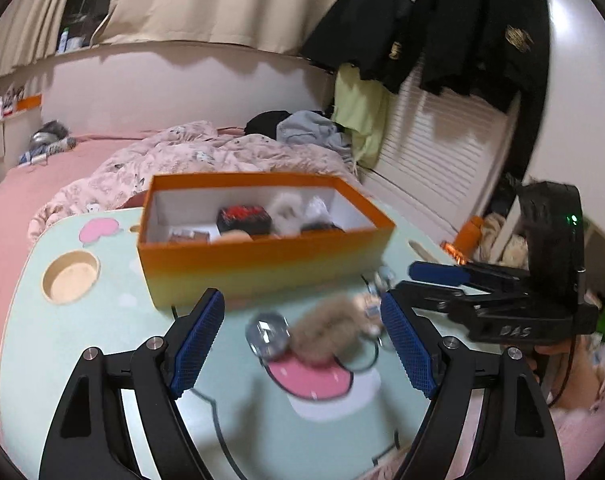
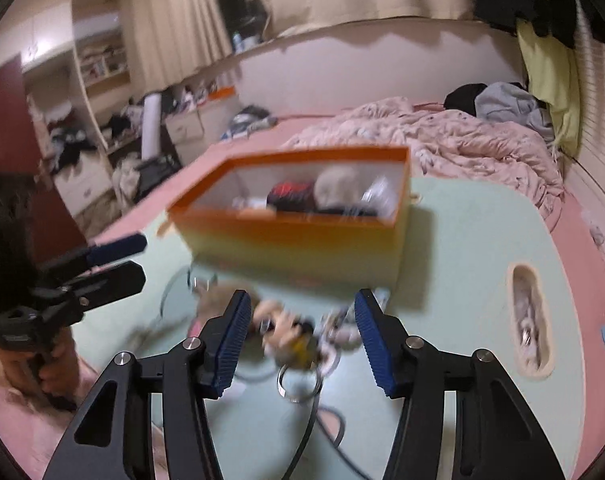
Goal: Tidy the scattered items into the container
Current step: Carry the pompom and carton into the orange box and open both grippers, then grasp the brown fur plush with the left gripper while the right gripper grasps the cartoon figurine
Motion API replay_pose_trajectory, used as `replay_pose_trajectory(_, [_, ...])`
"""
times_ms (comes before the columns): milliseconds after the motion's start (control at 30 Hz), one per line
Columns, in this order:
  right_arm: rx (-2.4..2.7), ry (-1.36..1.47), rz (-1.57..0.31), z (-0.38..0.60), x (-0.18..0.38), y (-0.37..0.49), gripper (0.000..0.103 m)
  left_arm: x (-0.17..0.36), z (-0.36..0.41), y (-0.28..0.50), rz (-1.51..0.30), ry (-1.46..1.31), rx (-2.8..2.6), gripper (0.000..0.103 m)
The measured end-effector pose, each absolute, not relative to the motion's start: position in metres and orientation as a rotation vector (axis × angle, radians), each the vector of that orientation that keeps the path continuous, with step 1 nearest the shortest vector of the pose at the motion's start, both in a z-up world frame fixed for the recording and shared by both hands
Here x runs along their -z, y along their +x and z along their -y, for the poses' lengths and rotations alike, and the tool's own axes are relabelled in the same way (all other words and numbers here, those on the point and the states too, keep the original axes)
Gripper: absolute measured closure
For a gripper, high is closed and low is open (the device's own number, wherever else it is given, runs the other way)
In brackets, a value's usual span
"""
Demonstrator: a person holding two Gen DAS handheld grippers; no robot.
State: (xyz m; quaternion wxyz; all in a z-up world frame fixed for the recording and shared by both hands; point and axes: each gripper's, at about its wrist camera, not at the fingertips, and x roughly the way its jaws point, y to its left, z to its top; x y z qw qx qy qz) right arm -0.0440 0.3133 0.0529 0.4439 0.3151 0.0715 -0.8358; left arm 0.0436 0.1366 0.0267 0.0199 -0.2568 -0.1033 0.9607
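On the bed: a pink sheet point(image 1: 42, 184) under a rumpled pink quilt point(image 1: 190, 152), with dark and grey clothes heaped at the far end.
Table: a pale green lap table point(image 1: 102, 340) with cartoon prints and a round cup hollow point(image 1: 71, 277) — it stands on the bed and carries everything below.
Box: an orange box point(image 1: 262, 264) with a white inside, open at the top, at the far side of the table; a black-and-red item point(image 1: 244, 217), a white fluffy thing point(image 1: 286, 212) and other small items lie in it.
Left gripper: the left gripper point(image 1: 302, 340) hangs over the table's near part with its blue pads wide apart, gripping nothing.
Right gripper: the right gripper point(image 2: 300, 334) has its fingers apart too; the items lie on the table beyond the pads, untouched as far as the blur allows. A hand point(image 2: 42, 364) holding the left gripper shows at the left of the right wrist view.
Loose items: a brown fluffy charm point(image 1: 326, 332), a clear faceted piece point(image 1: 268, 336) just beside it, and a metal key ring point(image 2: 298, 384) with small trinkets — all on the table in front of the box, not in it.
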Motion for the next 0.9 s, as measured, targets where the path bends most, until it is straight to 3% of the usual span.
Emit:
replay_pose_trajectory(200, [2.032, 0.759, -0.326, -0.291, -0.042, -0.034, 0.051, -0.01, -0.144, 0.053, 0.344, -0.822, -2.979, 0.023])
replay_pose_trajectory(233, [2.028, 0.766, -0.346, -0.287, -0.039, -0.035, 0.053, -0.01, -0.143, 0.054, 0.356, -0.82, -2.983, 0.023])
replay_pose_trajectory(300, [2.016, 0.803, -0.374, -0.28, -0.032, -0.04, 0.066, -0.01, -0.141, 0.055, 0.369, -0.819, -2.991, 0.023])
replay_pose_trajectory(533, [1.946, 0.857, -0.399, -0.273, -0.02, -0.044, 0.073, -0.009, -0.142, 0.045, 0.351, -0.862, -2.955, 0.023])
replay_pose_trajectory(900, [2.085, 0.718, -0.157, -0.324, -0.042, -0.036, 0.074, -0.007, -0.166, 0.005, 0.05, -0.952, -2.914, 0.023])
